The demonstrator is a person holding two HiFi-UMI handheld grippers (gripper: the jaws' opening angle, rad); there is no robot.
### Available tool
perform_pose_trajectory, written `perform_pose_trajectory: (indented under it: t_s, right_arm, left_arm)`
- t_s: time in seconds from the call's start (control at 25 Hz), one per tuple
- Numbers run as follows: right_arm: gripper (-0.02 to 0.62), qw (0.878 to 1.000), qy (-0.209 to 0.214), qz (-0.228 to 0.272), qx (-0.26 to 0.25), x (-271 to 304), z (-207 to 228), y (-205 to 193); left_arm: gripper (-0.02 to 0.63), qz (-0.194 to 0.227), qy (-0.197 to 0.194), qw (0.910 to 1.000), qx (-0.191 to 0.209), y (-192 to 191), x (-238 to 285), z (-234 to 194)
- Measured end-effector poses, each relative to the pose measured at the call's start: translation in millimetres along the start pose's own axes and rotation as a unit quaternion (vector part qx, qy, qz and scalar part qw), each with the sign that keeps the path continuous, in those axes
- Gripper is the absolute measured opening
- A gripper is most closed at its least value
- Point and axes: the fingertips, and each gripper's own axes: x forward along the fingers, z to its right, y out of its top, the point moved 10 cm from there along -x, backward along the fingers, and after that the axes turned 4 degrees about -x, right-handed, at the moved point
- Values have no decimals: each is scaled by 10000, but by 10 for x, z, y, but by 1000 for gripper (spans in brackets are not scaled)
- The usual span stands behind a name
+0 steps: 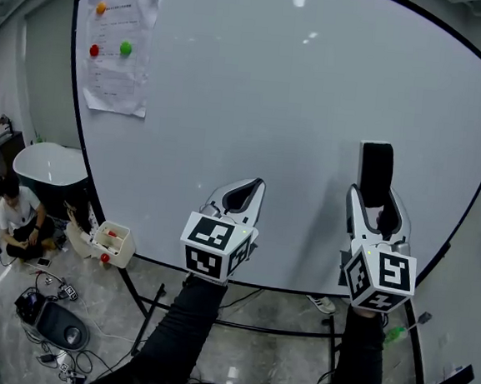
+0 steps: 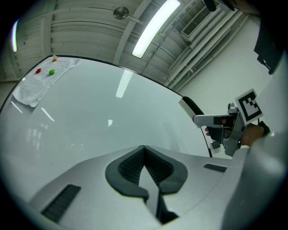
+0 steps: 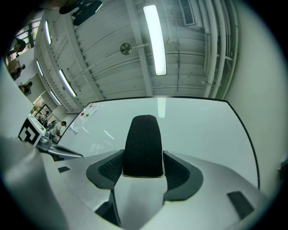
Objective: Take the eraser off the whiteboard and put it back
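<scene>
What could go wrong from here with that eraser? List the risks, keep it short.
1. The right gripper clamps only the lower end of the eraser in its jaws. Most of it sticks out, so it might pivot or slip.
2. If let go before it sits flat on the whiteboard, it could drop to the floor.
3. The left gripper, jaws together and empty, is not placed to catch it.

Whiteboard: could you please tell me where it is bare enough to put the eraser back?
The whiteboard is bare from the paper sheet to its right edge, including above the eraser in the right gripper. Only the top-left corner, with sheet and magnets, is crowded.
</scene>
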Motion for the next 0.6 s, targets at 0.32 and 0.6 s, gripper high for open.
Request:
perform_pose_trajectory:
  t_s: [0.32,0.6]
  right_arm:
    - [275,9998,-131,-101,54,-170,45,-67]
    - [276,9996,-224,-168,24,-184,65,-71]
  left_arm:
    - [6,103,-10,9999,1,15,-17,39]
    - [5,38,-42,9996,267,30,-6,106]
